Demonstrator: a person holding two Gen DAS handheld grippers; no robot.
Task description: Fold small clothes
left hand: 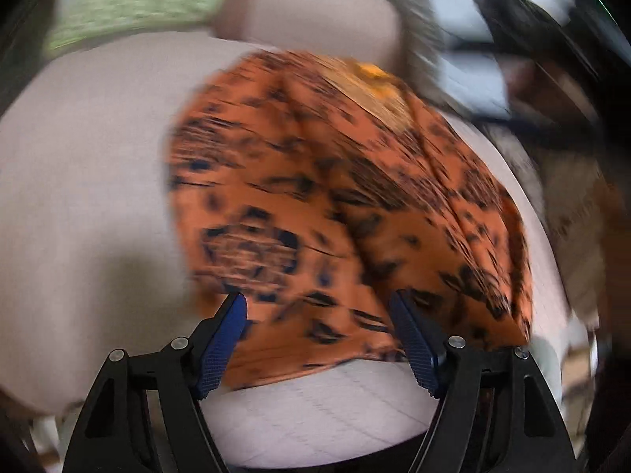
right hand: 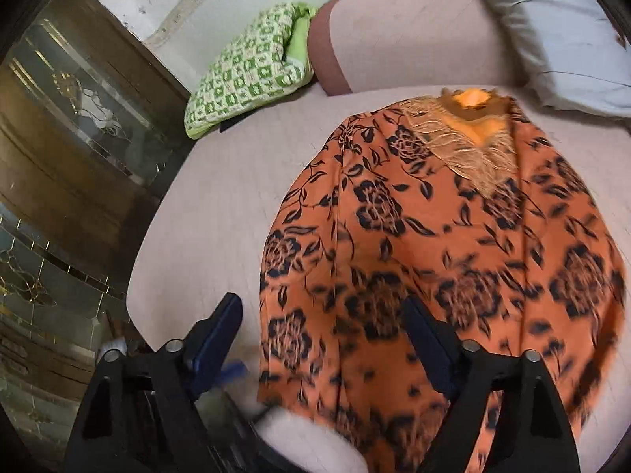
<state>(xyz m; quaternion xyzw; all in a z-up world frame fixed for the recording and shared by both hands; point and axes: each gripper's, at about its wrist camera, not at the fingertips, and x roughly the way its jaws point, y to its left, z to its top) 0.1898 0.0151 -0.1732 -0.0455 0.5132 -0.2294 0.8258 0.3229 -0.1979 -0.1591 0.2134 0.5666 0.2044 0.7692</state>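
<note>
- Your left gripper (left hand: 317, 303) points steeply down at the near hem of the orange floral garment (left hand: 339, 197); the left wrist view is smeared by motion blur.
- Its jaws stand wide apart. The blue pads (left hand: 414, 343) straddle the hem edge with cloth showing between them, but neither pad presses on it. Nothing is gripped.
- Your right gripper (right hand: 321, 311) also tilts steeply down, over the garment's near left corner as that view frames it.
- Its jaws are wide apart too. One finger (right hand: 215, 339) is over bare pale bedding beside the cloth edge; the other overlaps the fabric. Whether it touches the cloth you cannot tell. Nothing is held.
- The garment (right hand: 434, 256) lies spread flat on a bed (right hand: 205, 213) covered in pale pinkish sheet. It is orange with dark rose and leaf print.
- At its far end sits a tan fringe (right hand: 469, 153) around a bright orange neck opening.
- A long lengthwise crease runs down the left part of the cloth.
- A green checked folded cloth (right hand: 244, 75) lies well apart, at the bed's far left corner beside a pale bolster (right hand: 394, 39).
- A grey-white pillow (right hand: 560, 31) is at the far right.
</note>
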